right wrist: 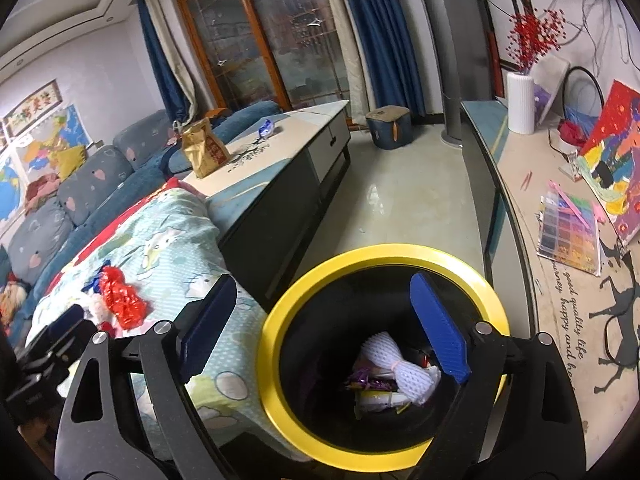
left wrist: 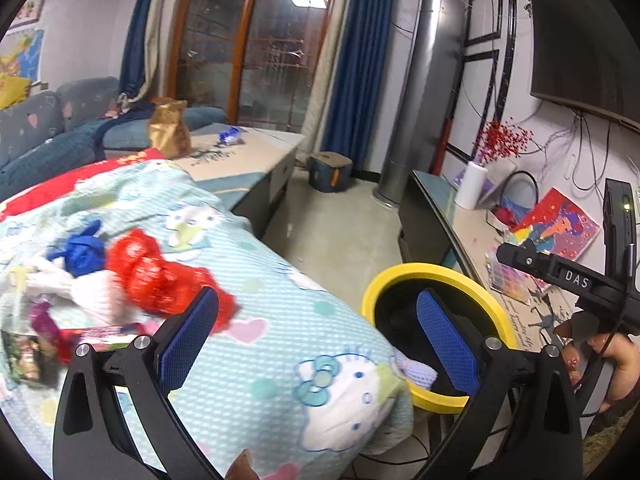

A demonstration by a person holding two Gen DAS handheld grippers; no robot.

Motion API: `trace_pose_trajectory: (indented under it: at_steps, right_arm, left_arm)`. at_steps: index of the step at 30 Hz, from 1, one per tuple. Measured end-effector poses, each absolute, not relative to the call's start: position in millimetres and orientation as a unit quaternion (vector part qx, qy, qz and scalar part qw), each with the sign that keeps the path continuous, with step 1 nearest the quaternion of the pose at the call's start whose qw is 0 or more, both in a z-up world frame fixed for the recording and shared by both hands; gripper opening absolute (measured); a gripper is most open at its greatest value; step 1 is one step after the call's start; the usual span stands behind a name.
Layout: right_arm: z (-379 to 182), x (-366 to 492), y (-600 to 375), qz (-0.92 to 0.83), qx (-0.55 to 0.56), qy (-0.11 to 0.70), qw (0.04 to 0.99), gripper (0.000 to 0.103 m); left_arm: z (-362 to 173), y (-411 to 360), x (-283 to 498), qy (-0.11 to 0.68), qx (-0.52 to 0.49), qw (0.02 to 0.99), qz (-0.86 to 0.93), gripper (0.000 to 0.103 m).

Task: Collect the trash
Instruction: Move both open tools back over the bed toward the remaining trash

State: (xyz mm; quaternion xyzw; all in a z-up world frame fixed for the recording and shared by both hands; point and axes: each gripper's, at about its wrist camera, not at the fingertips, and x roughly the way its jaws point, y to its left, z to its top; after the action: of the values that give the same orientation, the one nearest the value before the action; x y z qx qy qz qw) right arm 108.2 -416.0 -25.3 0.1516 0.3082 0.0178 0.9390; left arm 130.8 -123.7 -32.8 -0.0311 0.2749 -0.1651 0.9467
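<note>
A black trash bin with a yellow rim (right wrist: 280,312) stands on the floor beside a table covered with a cartoon cloth (left wrist: 280,320). White foam netting (right wrist: 394,364) and wrappers lie inside it. My right gripper (right wrist: 324,328) is open and empty above the bin mouth. My left gripper (left wrist: 320,332) is open and empty over the cloth's edge; the bin rim (left wrist: 404,270) shows behind it. On the cloth lie a red crumpled wrapper (left wrist: 156,276), a blue piece (left wrist: 82,252), white foam (left wrist: 96,292) and more wrappers (left wrist: 40,344). The red wrapper also shows in the right wrist view (right wrist: 122,298).
A coffee table (right wrist: 280,148) holds a gold bag (right wrist: 204,152) and a blue wrapper (right wrist: 265,127). A sofa (right wrist: 80,188) lies to the left. A long TV counter (right wrist: 560,280) with a white vase (right wrist: 520,102) and paintings runs on the right. A storage box (right wrist: 390,126) sits on the floor.
</note>
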Motion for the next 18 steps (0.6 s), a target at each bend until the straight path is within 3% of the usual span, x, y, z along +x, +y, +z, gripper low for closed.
trace_pose_trajectory:
  at_steps: [18]
  right_arm:
    - [-9, 106, -337, 0.084, 0.102, 0.3, 0.945, 0.082]
  left_arm:
    - [-8, -28, 102, 0.236, -0.06, 0.967, -0.078, 0.096]
